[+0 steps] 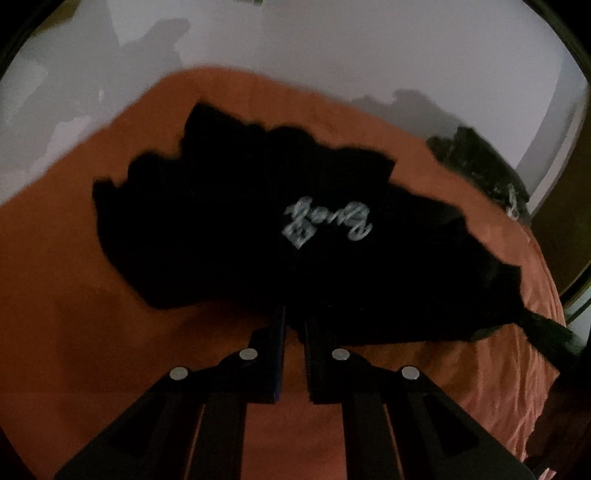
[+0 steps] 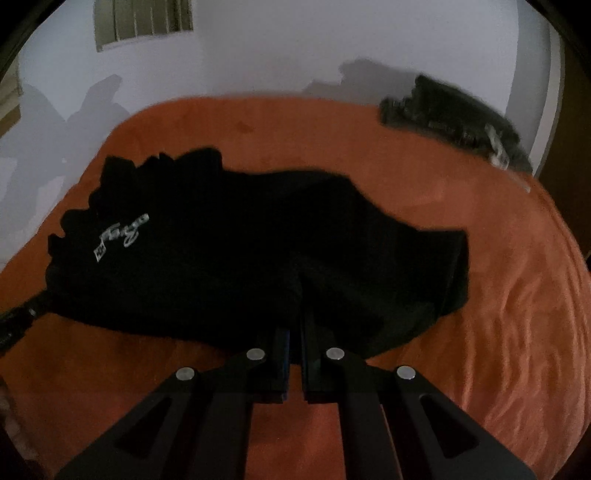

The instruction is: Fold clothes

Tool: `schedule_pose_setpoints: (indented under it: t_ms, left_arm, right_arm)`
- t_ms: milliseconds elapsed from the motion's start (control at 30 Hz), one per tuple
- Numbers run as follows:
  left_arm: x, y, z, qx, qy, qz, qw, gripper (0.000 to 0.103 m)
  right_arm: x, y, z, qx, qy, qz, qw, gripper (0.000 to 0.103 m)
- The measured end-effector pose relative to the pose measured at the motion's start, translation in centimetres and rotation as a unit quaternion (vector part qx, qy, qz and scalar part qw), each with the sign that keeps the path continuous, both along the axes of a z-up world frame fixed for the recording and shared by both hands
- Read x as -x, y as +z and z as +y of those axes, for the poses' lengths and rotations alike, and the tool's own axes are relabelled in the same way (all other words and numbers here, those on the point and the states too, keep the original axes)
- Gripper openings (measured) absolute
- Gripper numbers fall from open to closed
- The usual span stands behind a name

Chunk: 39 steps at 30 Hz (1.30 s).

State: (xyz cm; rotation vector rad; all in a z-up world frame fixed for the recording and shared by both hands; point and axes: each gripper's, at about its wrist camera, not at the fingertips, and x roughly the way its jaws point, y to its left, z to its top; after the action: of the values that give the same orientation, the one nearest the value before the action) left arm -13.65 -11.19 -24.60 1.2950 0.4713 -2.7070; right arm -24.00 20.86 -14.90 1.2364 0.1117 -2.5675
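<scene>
A black garment [image 1: 229, 229] with a white script logo [image 1: 327, 221] lies bunched on an orange bedspread [image 1: 74, 295]. My left gripper [image 1: 294, 314] is shut on its near edge. The same garment shows in the right wrist view [image 2: 240, 251], logo [image 2: 122, 236] at its left. My right gripper [image 2: 295, 325] is shut on the garment's near edge, further to the right. The other gripper's dark tip shows at the right edge of the left wrist view [image 1: 546, 332] and at the left edge of the right wrist view [image 2: 22, 314].
A dark folded pile of clothes [image 2: 454, 114] lies at the far right corner of the bed, also in the left wrist view [image 1: 476, 162]. A pale wall [image 2: 295, 48] stands behind the bed, with a window [image 2: 144, 22] at upper left. The bedspread is wrinkled at the right [image 2: 517, 295].
</scene>
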Motion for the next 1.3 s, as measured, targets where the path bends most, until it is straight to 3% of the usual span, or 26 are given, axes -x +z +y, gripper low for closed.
schedule_pose_setpoints:
  t_ms: [167, 267, 300, 400, 500, 633, 767, 867, 900, 967, 1100, 1300]
  left_arm:
    - [0.3, -2.7, -1.6, -0.042, 0.000, -0.040, 0.9983, 0.018]
    - [0.2, -3.2, -2.8, -0.068, 0.008, -0.040, 0.9969, 0.034]
    - [0.2, -3.4, -3.2, -0.074, 0.012, -0.040, 0.9964, 0.040]
    - [0.5, -3.8, -4.0, -0.080, 0.018, -0.044, 0.9956, 0.042]
    - [0.6, -3.7, -3.6, -0.066, 0.019, -0.050, 0.9963, 0.043]
    - [1.1, -3.6, -1.1, -0.007, 0.005, -0.069, 0.9976, 0.043]
    - [0.7, -3.9, 1.1, 0.020, -0.002, -0.072, 0.9972, 0.046]
    - [0.6, -3.9, 1.5, 0.046, 0.021, -0.067, 0.9965, 0.042]
    - [0.7, -3.7, 1.2, 0.041, 0.030, -0.066, 0.9965, 0.027]
    - [0.8, -3.1, 0.3, 0.012, 0.044, -0.064, 0.9969, 0.015]
    - [0.1, 0.4, 0.3, 0.006, 0.053, -0.013, 0.9985, 0.006]
    - [1.2, 11.6, 0.5, 0.027, 0.031, 0.100, 0.9942, 0.004]
  right_arm:
    - [1.3, -1.4, 0.1, 0.022, 0.000, -0.053, 0.998, 0.003]
    - [1.8, -2.1, 0.3, 0.031, -0.003, -0.072, 0.997, 0.005]
    - [2.0, -2.4, 0.3, 0.032, -0.003, -0.078, 0.996, 0.012]
    - [2.1, -3.2, 0.2, 0.024, -0.004, -0.074, 0.997, 0.033]
    - [2.2, -4.0, -0.4, 0.010, 0.003, -0.074, 0.997, 0.034]
    - [2.2, -4.8, -1.5, -0.005, 0.010, -0.087, 0.996, 0.034]
    - [1.5, -4.6, -2.2, 0.001, 0.019, -0.082, 0.996, 0.034]
    - [1.1, -4.9, -2.6, -0.036, 0.011, -0.063, 0.997, 0.029]
    - [1.0, -5.0, -2.5, -0.052, 0.001, -0.050, 0.997, 0.007]
    - [1.2, -4.8, -1.9, -0.065, -0.027, -0.030, 0.997, 0.002]
    - [0.6, -1.3, 0.3, 0.011, -0.073, 0.005, 0.997, 0.002]
    - [-0.4, 8.3, 0.6, 0.083, -0.041, 0.111, 0.990, 0.002]
